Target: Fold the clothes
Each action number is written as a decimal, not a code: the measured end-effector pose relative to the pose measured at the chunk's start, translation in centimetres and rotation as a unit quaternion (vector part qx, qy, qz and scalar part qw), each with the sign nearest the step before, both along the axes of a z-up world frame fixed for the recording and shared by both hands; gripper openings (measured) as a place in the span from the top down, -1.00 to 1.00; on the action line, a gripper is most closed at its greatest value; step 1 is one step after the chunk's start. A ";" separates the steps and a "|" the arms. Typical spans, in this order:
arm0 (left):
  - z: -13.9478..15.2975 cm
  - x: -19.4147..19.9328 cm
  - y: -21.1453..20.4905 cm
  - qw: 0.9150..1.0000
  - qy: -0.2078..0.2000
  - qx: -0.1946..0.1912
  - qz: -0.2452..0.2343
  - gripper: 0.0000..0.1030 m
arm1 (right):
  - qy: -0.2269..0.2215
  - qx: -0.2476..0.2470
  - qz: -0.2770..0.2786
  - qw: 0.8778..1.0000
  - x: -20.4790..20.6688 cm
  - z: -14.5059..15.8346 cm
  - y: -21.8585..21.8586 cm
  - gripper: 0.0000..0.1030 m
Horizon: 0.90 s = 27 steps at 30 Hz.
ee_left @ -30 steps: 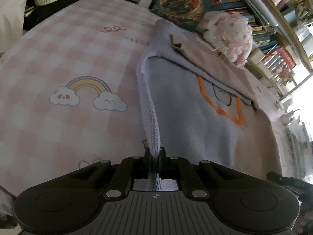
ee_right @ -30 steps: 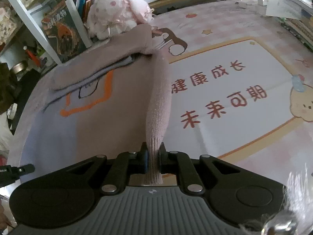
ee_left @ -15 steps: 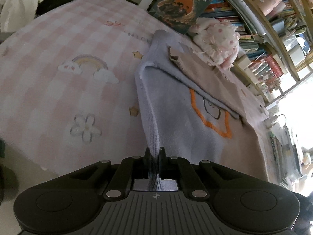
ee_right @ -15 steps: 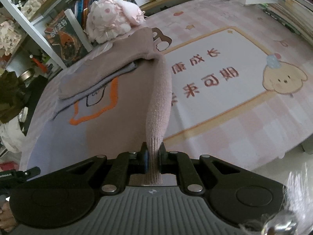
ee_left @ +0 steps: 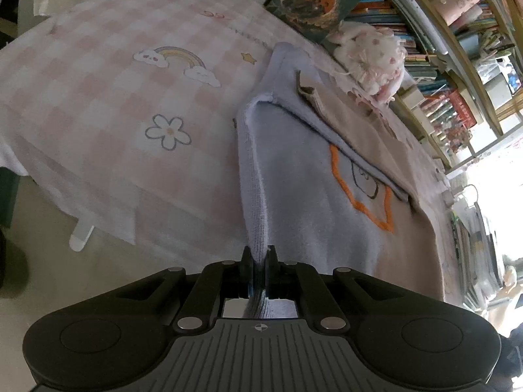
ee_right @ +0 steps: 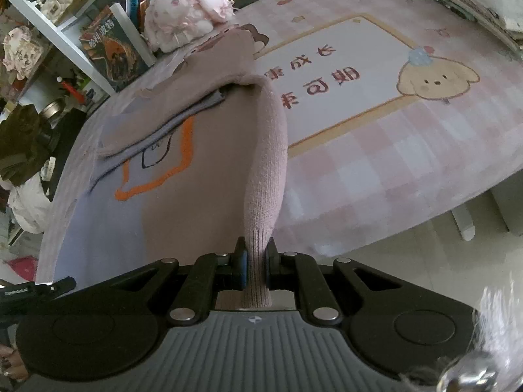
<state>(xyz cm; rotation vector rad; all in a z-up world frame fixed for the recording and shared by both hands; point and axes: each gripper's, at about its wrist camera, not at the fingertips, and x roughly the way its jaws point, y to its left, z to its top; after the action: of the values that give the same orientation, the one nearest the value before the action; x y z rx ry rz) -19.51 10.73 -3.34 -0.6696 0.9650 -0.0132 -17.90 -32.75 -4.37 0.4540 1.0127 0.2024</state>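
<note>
Both grippers have pulled back toward the near edge of the table vs a sec ago. In the left wrist view more of the checked tablecloth (ee_left: pixel 108 104) shows now: the flower print and the cloth's hanging edge plus floor are in frame, where before it was just the rainbow. Same deal on the right, the table edge and floor show at the right side now.

State rn: left gripper (ee_left: pixel 260 261) is clamped tight on the lilac side of the sweater (ee_left: pixel 313 202), jaws basically closed w/ just the knit edge pinched between. Right gripper (ee_right: pixel 256 261) is likewise pinched down on the pinkish-beige side, ribbed hem sticking through the jaws. Fabric runs taut from each grip up to the body of the garment.

Sweater itself lies on the table, sleeves already folded across the chest over the orange outline design. Far end sits close to the pink plush toy (ee_right: pixel 183 23) and the book (ee_right: pixel 111 52) leaning on the shelf.

What it means imo: the hem end is lifted and the whole thing is getting dragged/straightened toward the person, prob to set up the bottom-to-top fold. Sleeve step looks done, the body fold not yet. Next move would need both hands to go up and over evenly, otherwise the folded sleeves could slide out of place.
</note>
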 end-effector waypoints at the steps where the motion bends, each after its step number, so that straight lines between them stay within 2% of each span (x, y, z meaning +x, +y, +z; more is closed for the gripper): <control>1: 0.1 -0.1 -0.1 1.000 -0.002 -0.002 0.001 0.92 | -0.001 0.001 0.001 1.000 -0.1 0.0 -0.1 0.83; 5: 0.9 -0.3 -0.3 1.000 -0.015 -0.016 0.006 0.92 | -0.008 0.012 0.004 1.000 -0.3 0.6 -0.6 0.83; 11: 2.9 0.6 0.2 0.996 -0.052 -0.065 0.033 0.92 | -0.032 0.047 -0.001 0.998 0.0 2.5 -1.4 0.83; 13: 3.9 1.1 0.5 0.993 -0.071 -0.082 0.046 0.92 | -0.042 0.082 -0.013 0.996 0.6 3.4 -2.0 0.83; 16: 5.4 2.3 1.4 0.986 -0.106 -0.110 0.069 0.92 | -0.054 0.162 -0.050 0.984 1.8 4.7 -3.6 0.83; 21: 6.9 6.6 2.9 0.973 -0.152 -0.151 0.087 0.92 | -0.085 0.247 -0.091 0.961 5.2 6.8 -5.5 0.83; 27: 7.0 13.1 3.5 0.971 -0.169 -0.153 0.076 0.92 | -0.104 0.262 -0.115 0.953 10.6 7.8 -5.2 0.83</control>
<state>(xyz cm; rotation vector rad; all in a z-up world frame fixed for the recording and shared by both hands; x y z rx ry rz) -6.45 14.20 3.63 -0.9900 0.5850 -0.1390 -7.34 -37.99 3.40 1.0076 0.6822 0.3045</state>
